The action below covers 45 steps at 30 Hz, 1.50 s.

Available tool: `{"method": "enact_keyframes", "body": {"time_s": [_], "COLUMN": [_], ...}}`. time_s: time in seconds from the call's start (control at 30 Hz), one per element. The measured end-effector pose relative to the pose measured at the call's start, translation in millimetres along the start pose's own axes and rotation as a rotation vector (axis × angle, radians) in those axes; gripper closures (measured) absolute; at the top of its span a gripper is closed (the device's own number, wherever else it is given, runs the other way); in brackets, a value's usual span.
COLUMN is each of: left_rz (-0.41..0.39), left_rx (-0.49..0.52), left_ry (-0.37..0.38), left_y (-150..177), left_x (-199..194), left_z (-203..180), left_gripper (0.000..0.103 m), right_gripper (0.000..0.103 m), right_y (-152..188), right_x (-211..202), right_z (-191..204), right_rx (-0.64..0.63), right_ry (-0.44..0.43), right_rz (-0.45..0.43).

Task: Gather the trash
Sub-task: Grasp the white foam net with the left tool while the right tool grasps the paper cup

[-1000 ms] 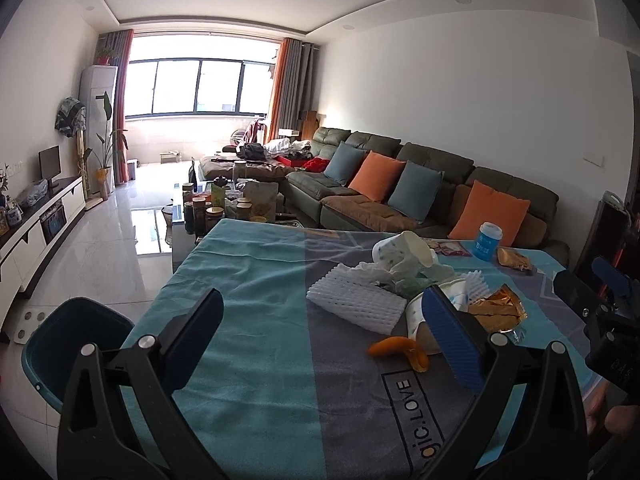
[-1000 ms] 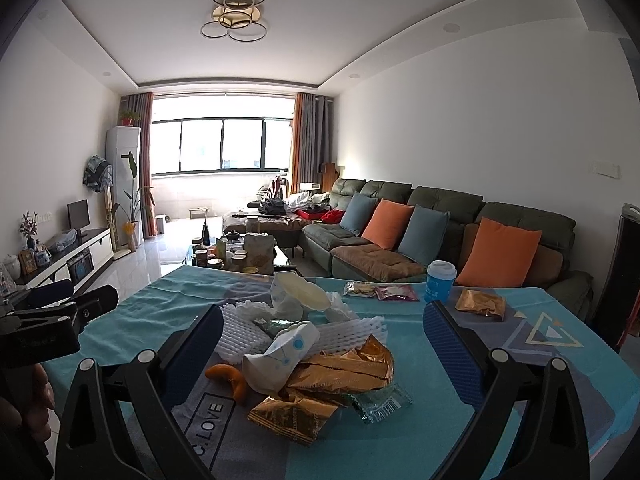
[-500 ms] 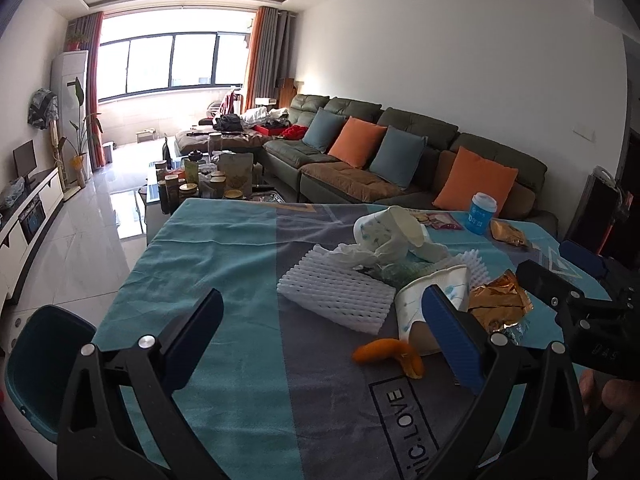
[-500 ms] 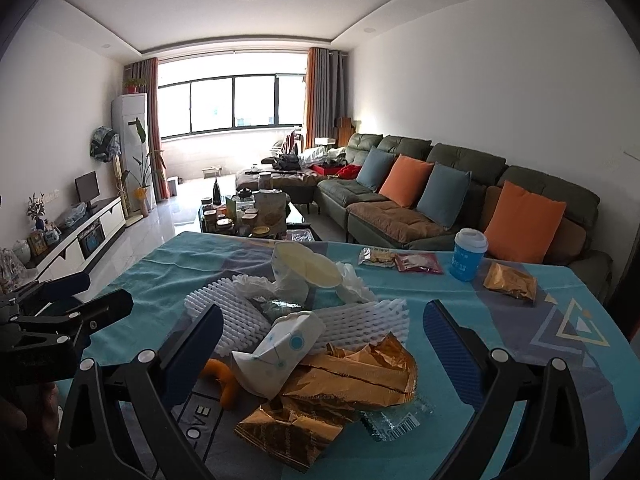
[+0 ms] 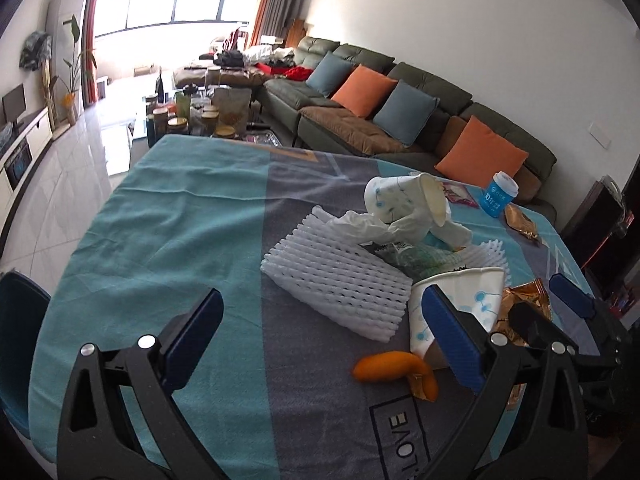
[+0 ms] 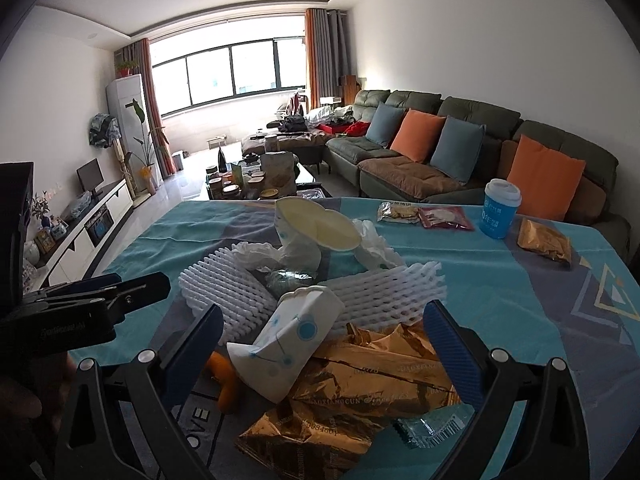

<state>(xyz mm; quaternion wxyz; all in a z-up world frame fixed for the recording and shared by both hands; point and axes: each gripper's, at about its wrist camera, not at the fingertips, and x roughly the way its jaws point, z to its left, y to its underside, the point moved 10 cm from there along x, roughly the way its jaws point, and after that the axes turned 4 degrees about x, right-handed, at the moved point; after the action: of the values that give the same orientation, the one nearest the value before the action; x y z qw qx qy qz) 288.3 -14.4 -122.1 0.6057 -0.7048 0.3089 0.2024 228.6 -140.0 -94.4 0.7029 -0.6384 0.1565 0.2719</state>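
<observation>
From my left wrist view, a dark teal bin [image 5: 16, 344] sits off the table's [image 5: 168, 216] left edge; I cannot see inside it. My left gripper [image 5: 320, 340] is spread wide and holds nothing, hanging over the cloth near the front edge. Ahead lies the trash — white foam netting [image 5: 336, 280], an orange peel [image 5: 394, 368], and a crushed paper cup [image 6: 288, 344] lying on gold wrappers [image 6: 360, 384]. My right gripper [image 6: 320, 344] is equally wide, empty, straddling that cup without touching. A blue lidded cup [image 6: 500, 210] stands near the far right edge. The cloth reads "LOVE" [image 5: 404, 440].
</observation>
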Motion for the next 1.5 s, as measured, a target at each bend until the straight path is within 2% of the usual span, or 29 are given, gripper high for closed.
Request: {"method": "enact_keyframes", "body": {"time_s": [0.27, 0.73, 0.87, 1.1, 1.17, 1.27, 1.37, 1.4, 1.5], "left_rz": [0.074, 0.172, 0.184, 0.157, 0.148, 0.131, 0.123, 0.122, 0.119], "left_rx": [-0.019, -0.091, -0.095, -0.053, -0.024, 0.007, 0.004, 0.007, 0.012], "left_ry": [0.018, 0.054, 0.045, -0.004, -0.019, -0.048, -0.04, -0.032, -0.014], "left_y": [4, 7, 13, 14, 16, 16, 15, 14, 14], "left_x": [27, 65, 74, 76, 77, 76, 76, 76, 76], "left_z": [-3, 9, 6, 1, -2, -3, -4, -5, -8], "left_gripper": [0.005, 0.006, 0.006, 0.006, 0.008, 0.021, 0.029, 0.037, 0.048], "right_gripper": [0.008, 0.03, 0.033, 0.044, 0.047, 0.056, 0.061, 0.064, 0.072], "right_y": [0, 11, 14, 16, 16, 16, 17, 17, 18], "right_x": [12, 35, 40, 46, 47, 46, 45, 44, 42], "right_z": [1, 7, 7, 9, 10, 11, 13, 14, 16], "right_rx": [0.029, 0.056, 0.07, 0.089, 0.096, 0.102, 0.109, 0.111, 0.123], "right_ry": [-0.045, -0.11, -0.13, -0.164, -0.175, -0.184, -0.196, -0.202, -0.215], "right_rz": [0.041, 0.114, 0.128, 0.144, 0.148, 0.146, 0.151, 0.151, 0.152]}}
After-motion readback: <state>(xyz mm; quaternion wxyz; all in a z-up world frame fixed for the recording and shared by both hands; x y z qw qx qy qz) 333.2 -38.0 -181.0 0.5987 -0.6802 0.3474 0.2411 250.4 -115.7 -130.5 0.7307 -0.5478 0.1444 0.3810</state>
